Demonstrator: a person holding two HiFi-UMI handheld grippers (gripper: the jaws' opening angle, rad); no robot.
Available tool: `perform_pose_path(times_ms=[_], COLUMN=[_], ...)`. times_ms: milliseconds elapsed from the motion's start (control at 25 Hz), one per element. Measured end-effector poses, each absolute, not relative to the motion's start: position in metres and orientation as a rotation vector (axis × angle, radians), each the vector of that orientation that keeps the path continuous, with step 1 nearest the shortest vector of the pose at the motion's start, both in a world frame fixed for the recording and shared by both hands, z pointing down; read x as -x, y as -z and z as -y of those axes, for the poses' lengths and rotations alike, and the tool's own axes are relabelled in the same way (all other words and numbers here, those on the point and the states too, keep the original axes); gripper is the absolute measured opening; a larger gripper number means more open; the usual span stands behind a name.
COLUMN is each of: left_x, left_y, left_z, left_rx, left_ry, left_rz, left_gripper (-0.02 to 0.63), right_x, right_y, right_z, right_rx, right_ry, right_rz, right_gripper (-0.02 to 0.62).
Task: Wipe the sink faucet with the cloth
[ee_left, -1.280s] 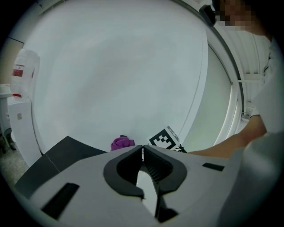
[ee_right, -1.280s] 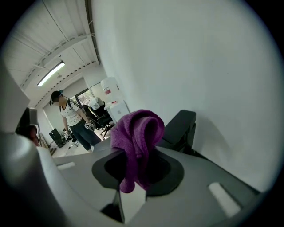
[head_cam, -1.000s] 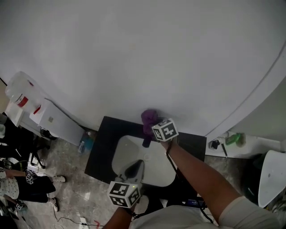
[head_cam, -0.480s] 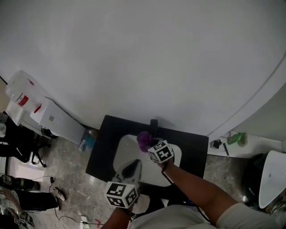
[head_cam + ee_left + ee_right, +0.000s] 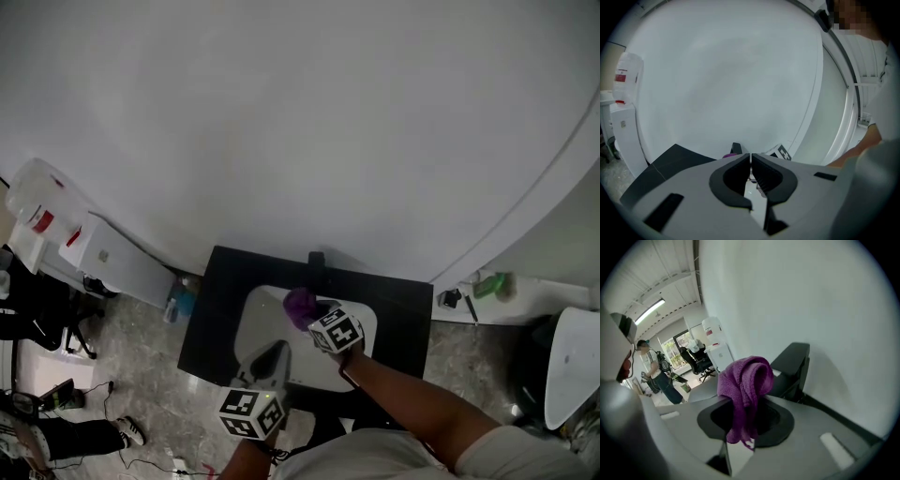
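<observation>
The black faucet (image 5: 317,267) stands at the back edge of a white sink basin (image 5: 262,319) set in a black counter (image 5: 211,319). My right gripper (image 5: 307,311) is shut on a bunched purple cloth (image 5: 300,304) and hovers over the basin just in front of the faucet. In the right gripper view the cloth (image 5: 745,378) bulges up between the jaws, with the faucet (image 5: 792,366) right behind it. My left gripper (image 5: 273,355) hangs over the basin's near edge; its jaws (image 5: 750,157) are shut and hold nothing.
White water-dispenser units (image 5: 56,220) stand left of the counter, with a blue bottle (image 5: 181,302) on the floor beside it. A white ledge at right carries a green object (image 5: 494,286). A plain white wall rises behind the faucet. A person (image 5: 654,371) stands far off.
My right gripper has drawn the cloth off the faucet's top and down toward me over the basin, leaving the faucet uncovered. The left gripper has barely shifted.
</observation>
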State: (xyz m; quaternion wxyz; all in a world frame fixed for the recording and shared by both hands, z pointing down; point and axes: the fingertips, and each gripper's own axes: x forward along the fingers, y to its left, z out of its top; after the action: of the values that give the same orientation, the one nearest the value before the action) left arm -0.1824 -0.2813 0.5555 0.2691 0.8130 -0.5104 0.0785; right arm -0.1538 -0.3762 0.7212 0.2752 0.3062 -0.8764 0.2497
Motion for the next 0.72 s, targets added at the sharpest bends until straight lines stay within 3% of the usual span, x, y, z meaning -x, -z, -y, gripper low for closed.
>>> perform_pose_path(times_ms=[200, 480, 720], left_x=[0.175, 0.169, 0.161], left_y=[-0.553, -0.558, -0.553], left_z=[0.283, 0.287, 0.288], left_rx=[-2.198, -2.203, -2.22], left_ry=[-0.219, -0.215, -0.211], left_rz=[1.371, 1.358, 1.359], left_gripper=[0.02, 0.02, 0.02], right_x=[0.144, 0.132, 0.117], right_y=[-0.729, -0.752, -0.651], right_z=[0.407, 0.344, 0.431], right_rx=[-0.85, -0.721, -0.842], right_ry=[-0.649, -0.733, -0.619], right_rz=[2.324, 2.301, 2.492], right_gripper=[0.083, 0.083, 0.083])
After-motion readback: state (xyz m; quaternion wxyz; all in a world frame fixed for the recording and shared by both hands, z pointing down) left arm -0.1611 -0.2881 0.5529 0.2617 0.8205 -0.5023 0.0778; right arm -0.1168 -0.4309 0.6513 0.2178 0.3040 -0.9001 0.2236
